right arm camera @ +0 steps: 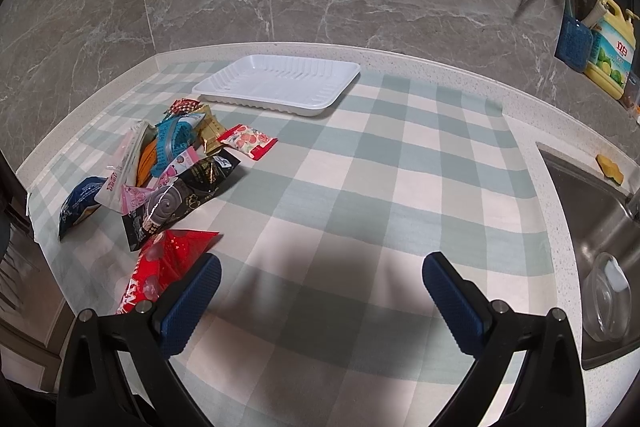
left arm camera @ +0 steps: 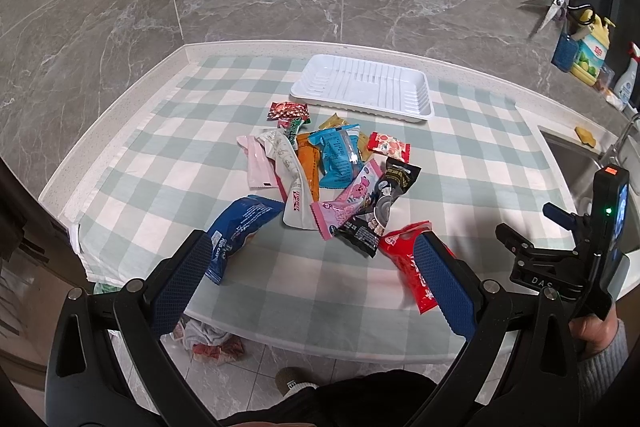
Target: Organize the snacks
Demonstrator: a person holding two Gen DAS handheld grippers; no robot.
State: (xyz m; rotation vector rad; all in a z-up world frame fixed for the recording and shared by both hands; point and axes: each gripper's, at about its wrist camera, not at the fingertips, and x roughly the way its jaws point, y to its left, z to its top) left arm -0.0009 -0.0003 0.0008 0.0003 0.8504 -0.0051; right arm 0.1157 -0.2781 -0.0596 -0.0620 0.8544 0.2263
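Your left gripper (left arm camera: pixel 316 275) hovers with its jaws wide apart, holding nothing, over the near edge of the checked tabletop (left arm camera: pixel 460 163). Your right gripper (right arm camera: pixel 320 291) also has its jaws spread and bare. The snack pile (left arm camera: pixel 332 171) lies just in front of the white tray (left arm camera: pixel 422 109), not in it. A blue packet (left arm camera: pixel 240 231) and a red packet (left arm camera: pixel 404 259) lie on the pile's near side, farthest from the tray.

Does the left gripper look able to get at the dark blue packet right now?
Probably yes. The left gripper is open, and the dark blue packet lies at the near edge of the pile, beside its left jaw, with nothing on top and bare checked cloth in front.
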